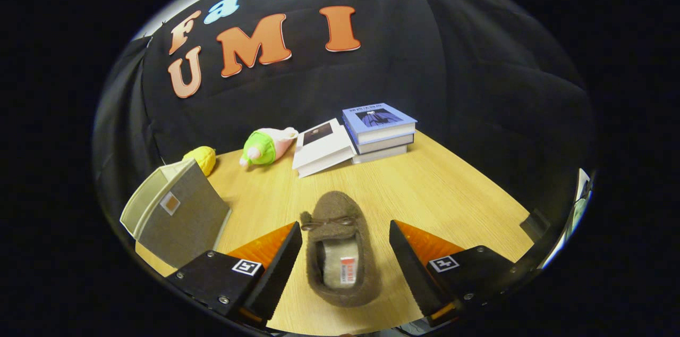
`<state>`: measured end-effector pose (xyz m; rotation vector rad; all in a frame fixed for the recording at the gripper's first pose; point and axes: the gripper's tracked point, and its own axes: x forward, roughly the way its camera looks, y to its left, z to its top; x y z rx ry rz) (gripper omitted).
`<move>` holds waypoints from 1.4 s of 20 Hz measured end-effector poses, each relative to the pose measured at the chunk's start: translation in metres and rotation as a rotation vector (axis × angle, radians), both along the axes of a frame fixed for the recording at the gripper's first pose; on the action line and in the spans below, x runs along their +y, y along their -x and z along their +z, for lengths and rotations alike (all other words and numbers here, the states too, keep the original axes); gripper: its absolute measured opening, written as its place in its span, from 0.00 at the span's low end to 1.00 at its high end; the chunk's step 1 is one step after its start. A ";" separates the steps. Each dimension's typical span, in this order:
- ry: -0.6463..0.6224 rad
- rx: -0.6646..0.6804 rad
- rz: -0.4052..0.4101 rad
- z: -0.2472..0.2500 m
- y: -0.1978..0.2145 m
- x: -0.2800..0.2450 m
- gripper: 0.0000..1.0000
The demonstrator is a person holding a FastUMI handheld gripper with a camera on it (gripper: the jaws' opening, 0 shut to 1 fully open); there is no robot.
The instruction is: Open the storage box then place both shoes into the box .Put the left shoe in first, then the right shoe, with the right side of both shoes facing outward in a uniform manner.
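Gripper [345,257] jaws stand wide apart, holding nothing, straddling without contact a brown shoe [340,252] lying toe-away on the tabletop [451,193], with the grey box [178,212] at ten o'clock of the shoe and books [372,132] near twelve.

The gripper [345,252] carries two wedge-shaped fingers [276,268] with ribbed inner faces, standing apart. Behind each sits a dark block with silver screws and a small square black-and-white marker.
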<state>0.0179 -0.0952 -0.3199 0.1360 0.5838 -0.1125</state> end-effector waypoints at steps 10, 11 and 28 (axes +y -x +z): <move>-0.039 0.080 0.008 -0.049 -0.005 -0.006 0.90; -0.052 0.090 0.011 -0.055 -0.007 -0.004 0.87; -0.144 0.024 -0.163 -0.017 -0.019 0.000 0.02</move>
